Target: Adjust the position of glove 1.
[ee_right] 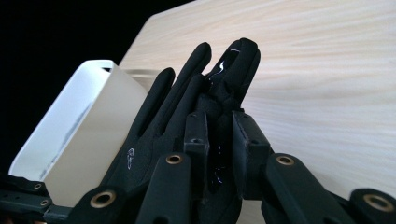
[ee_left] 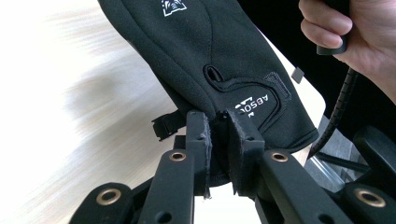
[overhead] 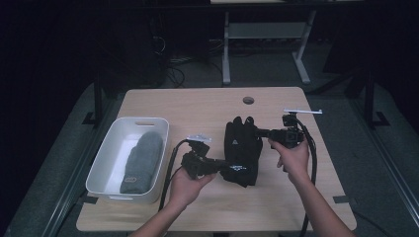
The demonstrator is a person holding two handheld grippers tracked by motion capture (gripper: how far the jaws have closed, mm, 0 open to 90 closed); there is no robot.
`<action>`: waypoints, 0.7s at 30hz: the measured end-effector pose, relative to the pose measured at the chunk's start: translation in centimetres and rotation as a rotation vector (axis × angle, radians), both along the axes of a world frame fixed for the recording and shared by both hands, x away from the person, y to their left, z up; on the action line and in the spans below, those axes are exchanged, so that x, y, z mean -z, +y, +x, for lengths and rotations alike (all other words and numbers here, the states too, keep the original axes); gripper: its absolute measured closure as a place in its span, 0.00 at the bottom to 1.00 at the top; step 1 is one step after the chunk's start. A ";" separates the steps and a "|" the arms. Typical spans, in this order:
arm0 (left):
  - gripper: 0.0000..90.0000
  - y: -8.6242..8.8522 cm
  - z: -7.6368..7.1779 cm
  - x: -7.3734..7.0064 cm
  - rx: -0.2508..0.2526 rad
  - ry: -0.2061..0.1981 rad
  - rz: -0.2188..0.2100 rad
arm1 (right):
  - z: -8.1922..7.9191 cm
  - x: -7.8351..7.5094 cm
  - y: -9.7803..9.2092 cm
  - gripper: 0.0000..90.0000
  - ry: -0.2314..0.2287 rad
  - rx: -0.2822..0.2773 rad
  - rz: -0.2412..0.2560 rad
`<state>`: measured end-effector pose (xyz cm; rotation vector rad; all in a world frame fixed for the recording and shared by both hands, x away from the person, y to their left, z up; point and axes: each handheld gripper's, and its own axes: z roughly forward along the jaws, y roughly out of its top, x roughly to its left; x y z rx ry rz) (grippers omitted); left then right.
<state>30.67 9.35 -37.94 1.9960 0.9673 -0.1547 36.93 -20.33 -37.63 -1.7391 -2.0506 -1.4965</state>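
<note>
Item: black glove, held just right of the white bin, above the table; left gripper clenched on its cuff edge; right gripper clenched on its fingers; grey mitten inside the bin. Risk: both grips are thin fabric pinches; a pull apart or uneven swing towards the bin could slip one end free, likely leaving the glove draped over the rim.

Glove mid-table; bin left (mitten in it).
</note>
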 end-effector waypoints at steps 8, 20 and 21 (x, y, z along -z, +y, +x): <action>0.89 2.4 -0.1 -0.8 -0.028 0.000 -0.010 | 0.7 -0.9 2.2 0.86 -0.012 -0.039 0.014; 0.89 5.8 -0.3 -1.8 -0.073 -0.009 -0.027 | 1.8 -2.2 5.7 0.86 -0.024 -0.098 0.030; 0.89 6.0 -0.3 -1.9 -0.076 -0.008 -0.028 | 1.9 -2.3 6.0 0.86 -0.028 -0.103 0.028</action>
